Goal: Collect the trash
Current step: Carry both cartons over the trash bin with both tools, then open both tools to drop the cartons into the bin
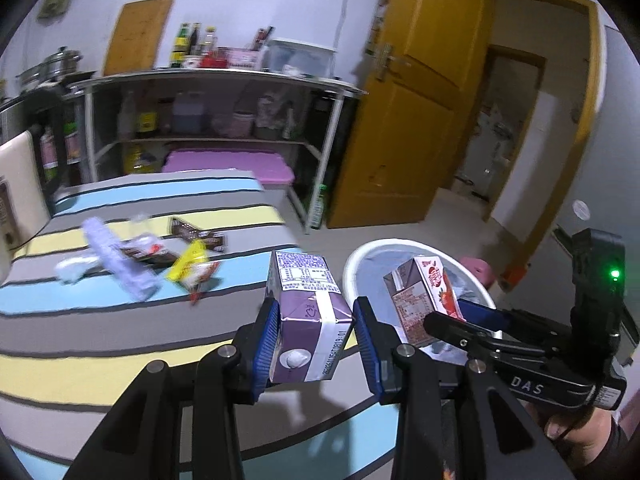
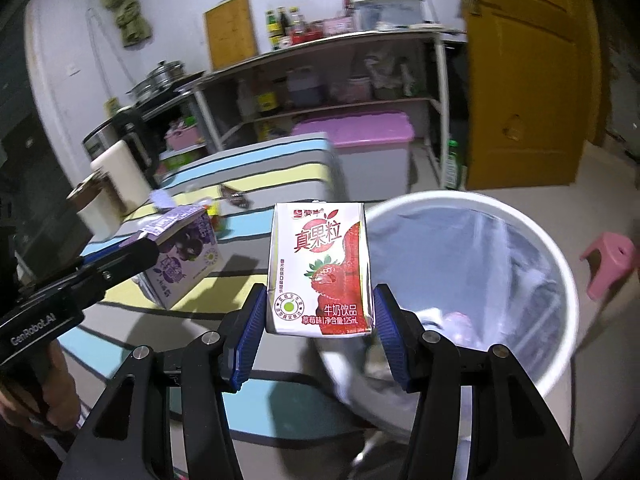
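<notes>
Two cartons clamped: purple carton (image 1: 306, 320) in left gripper (image 1: 316, 344), strawberry carton (image 2: 320, 272) in right gripper (image 2: 320, 332).

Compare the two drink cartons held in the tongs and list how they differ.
The purple carton has purple grape-style print; the strawberry carton is white and red with a strawberry. The purple carton, in the left tongs, hangs over the striped table; the strawberry carton, in the right tongs, is by the rim of the white bin. Both are small boxes gripped between blue pads.
</notes>
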`<action>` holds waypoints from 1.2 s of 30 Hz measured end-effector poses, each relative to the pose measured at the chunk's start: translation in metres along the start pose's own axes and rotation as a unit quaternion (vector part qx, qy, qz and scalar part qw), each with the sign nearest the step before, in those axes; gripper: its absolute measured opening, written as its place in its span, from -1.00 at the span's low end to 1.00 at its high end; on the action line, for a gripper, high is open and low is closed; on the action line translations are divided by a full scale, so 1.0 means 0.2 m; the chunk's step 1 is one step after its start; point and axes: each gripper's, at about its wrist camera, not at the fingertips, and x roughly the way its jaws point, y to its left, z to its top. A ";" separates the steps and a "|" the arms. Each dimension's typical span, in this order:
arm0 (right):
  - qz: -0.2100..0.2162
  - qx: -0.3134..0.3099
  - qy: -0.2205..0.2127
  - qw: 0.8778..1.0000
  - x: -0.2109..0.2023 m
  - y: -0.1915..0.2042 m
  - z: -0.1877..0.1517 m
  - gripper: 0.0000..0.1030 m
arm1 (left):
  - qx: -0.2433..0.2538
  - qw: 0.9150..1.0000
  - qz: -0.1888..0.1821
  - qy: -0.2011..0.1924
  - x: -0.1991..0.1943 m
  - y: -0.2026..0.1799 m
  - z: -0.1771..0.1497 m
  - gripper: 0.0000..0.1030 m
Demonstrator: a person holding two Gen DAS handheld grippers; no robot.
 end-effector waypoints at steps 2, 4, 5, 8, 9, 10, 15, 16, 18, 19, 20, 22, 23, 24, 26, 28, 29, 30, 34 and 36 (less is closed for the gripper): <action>-0.012 0.012 -0.001 1.000 -0.02 -0.07 -0.01 0.06 | 0.010 1.000 -0.012 0.001 0.03 -0.06 0.02 -0.26; -0.020 0.022 -0.001 1.000 -0.03 -0.13 -0.01 0.06 | 0.019 1.000 -0.022 0.002 0.06 -0.11 0.03 -0.26; -0.024 0.026 -0.001 0.999 -0.03 -0.16 -0.01 0.06 | 0.023 0.999 -0.028 0.003 0.08 -0.14 0.04 -0.26; -0.033 0.038 -0.002 0.999 -0.04 -0.22 -0.01 0.06 | 0.032 0.999 -0.042 0.007 0.13 -0.21 0.05 -0.26; -0.035 0.041 -0.001 0.999 -0.04 -0.25 -0.01 0.06 | 0.036 0.998 -0.046 0.009 0.15 -0.24 0.05 -0.26; -0.036 0.043 -0.001 0.998 -0.05 -0.26 -0.02 0.06 | 0.038 0.998 -0.049 0.011 0.16 -0.25 0.06 -0.26; -0.043 0.058 0.006 0.997 -0.04 -0.35 -0.04 0.06 | 0.048 0.996 -0.066 0.030 0.26 -0.34 0.06 -0.25; -0.044 0.061 0.008 0.997 -0.04 -0.36 -0.04 0.06 | 0.049 0.996 -0.068 0.033 0.28 -0.34 0.06 -0.25; -0.047 0.066 0.010 0.997 -0.04 -0.39 -0.05 0.06 | 0.050 0.995 -0.075 0.042 0.33 -0.36 0.06 -0.25; -0.049 0.068 0.011 0.996 -0.03 -0.40 -0.05 0.06 | 0.051 0.994 -0.080 0.048 0.35 -0.37 0.06 -0.25; -0.051 0.071 0.012 0.996 -0.03 -0.41 -0.05 0.06 | 0.051 0.994 -0.083 0.053 0.38 -0.38 0.05 -0.25; -0.053 0.076 0.015 0.996 -0.03 -0.44 -0.05 0.06 | 0.053 0.993 -0.088 0.060 0.42 -0.39 0.05 -0.25; -0.053 0.080 0.018 0.995 -0.02 -0.45 -0.05 0.06 | 0.055 0.992 -0.094 0.066 0.44 -0.40 0.04 -0.25; -0.052 0.083 0.021 0.995 -0.02 -0.47 -0.05 0.06 | 0.055 0.991 -0.097 0.070 0.46 -0.41 0.04 -0.24; -0.053 0.085 0.027 0.995 -0.01 -0.48 -0.05 0.06 | 0.058 0.990 -0.099 0.076 0.49 -0.42 0.04 -0.24; -0.055 0.087 0.034 0.994 0.01 -0.50 -0.05 0.06 | 0.060 0.990 -0.102 0.082 0.51 -0.43 0.03 -0.24; -0.055 0.090 0.036 0.994 0.01 -0.50 -0.06 0.06 | 0.060 0.989 -0.103 0.085 0.52 -0.43 0.04 -0.24; -0.056 0.093 0.036 0.993 0.02 -0.51 -0.06 0.07 | 0.059 0.989 -0.103 0.086 0.53 -0.43 0.04 -0.24; -0.056 0.097 0.031 0.993 0.01 -0.52 -0.06 0.07 | 0.055 0.990 -0.101 0.083 0.52 -0.41 0.04 -0.24; -0.056 0.098 0.028 0.993 0.00 -0.52 -0.06 0.07 | 0.051 0.991 -0.099 0.081 0.51 -0.41 0.04 -0.24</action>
